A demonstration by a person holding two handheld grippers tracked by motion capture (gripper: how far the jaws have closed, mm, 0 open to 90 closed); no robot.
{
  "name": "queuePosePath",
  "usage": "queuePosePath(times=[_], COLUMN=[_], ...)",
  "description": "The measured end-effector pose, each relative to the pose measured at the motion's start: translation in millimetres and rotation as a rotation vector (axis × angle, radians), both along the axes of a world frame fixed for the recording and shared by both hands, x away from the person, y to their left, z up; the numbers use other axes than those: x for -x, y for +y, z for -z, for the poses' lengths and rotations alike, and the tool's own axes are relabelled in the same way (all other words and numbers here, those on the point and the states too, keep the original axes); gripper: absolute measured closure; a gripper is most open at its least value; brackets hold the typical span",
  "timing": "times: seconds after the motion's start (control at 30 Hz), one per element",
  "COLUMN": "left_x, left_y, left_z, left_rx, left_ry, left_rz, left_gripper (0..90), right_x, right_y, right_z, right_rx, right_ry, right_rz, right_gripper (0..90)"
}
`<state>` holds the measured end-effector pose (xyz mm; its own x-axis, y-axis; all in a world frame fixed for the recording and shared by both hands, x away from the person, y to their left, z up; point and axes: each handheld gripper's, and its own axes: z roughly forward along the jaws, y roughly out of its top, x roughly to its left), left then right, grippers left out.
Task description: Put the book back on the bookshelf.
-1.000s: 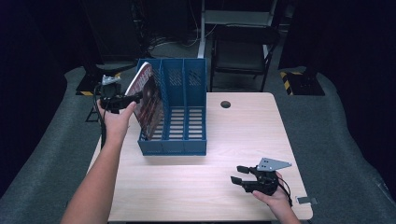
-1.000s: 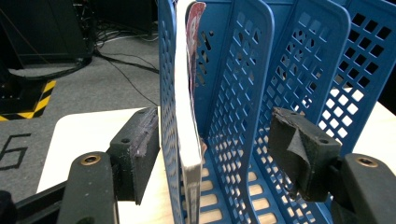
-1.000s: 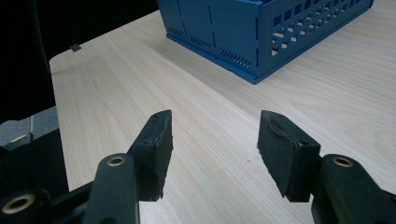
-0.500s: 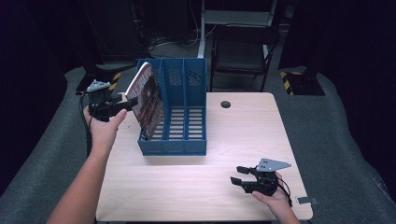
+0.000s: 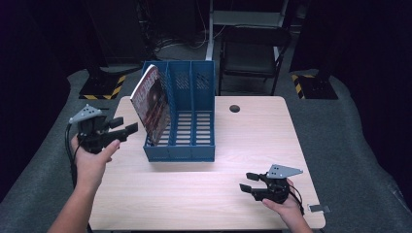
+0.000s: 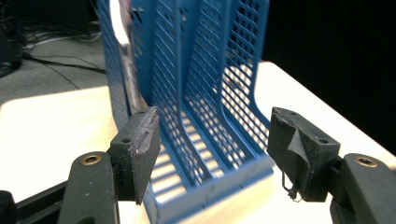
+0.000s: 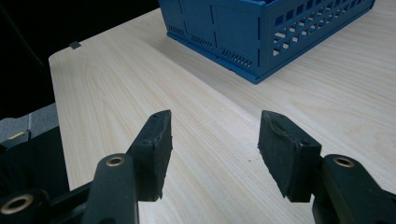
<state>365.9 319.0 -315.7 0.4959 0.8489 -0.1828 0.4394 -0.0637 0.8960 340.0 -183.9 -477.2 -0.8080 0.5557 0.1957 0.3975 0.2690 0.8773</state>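
Seen from above, we are holding the left hand-held gripper off the bench's left edge, jaws apart and empty, pointing at a blue three-slot file rack. The jaws have just been closing slightly, with nothing between them. A magazine with a dark red cover is standing in the rack's leftmost slot, leaning with its top tipped toward our left hand and its upper part rising above the slot wall. In the left gripper view, the rack is filling the gap between the jaws, apart from both.

We are judging that the magazine is already placed, so the step is clearing away. To do it well, we are suggesting keeping the jaws wide, drawing straight away from the rack, and staying clear of the leaning cover so it does not tip out.

At lower right, the right hand-held gripper is resting near the bench's front edge, open and empty, well apart from the rack.
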Motion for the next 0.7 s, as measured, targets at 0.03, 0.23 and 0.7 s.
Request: queuePosePath(times=[0.03,0.23,0.7], left_x=[8.2,25.1,43.5], left_y=[-3.0,-9.0,-43.9], left_z=[9.4,35.0,111.7], left_rx=[-0.012,-0.014,-0.103], left_ry=[0.006,0.01,0.041], left_rz=[0.027,0.101,0.247], left_gripper=[34.5,34.5,34.3], right_x=[0.1,-0.3,-1.1], right_y=[0.4,1.8,3.2], right_z=[-0.1,-0.8,-1.1], right_rx=[-0.001,0.0,0.011], right_ry=[0.001,-0.007,-0.011], right_rz=[0.0,-0.004,-0.005], right_gripper=[44.2,44.1,44.1])
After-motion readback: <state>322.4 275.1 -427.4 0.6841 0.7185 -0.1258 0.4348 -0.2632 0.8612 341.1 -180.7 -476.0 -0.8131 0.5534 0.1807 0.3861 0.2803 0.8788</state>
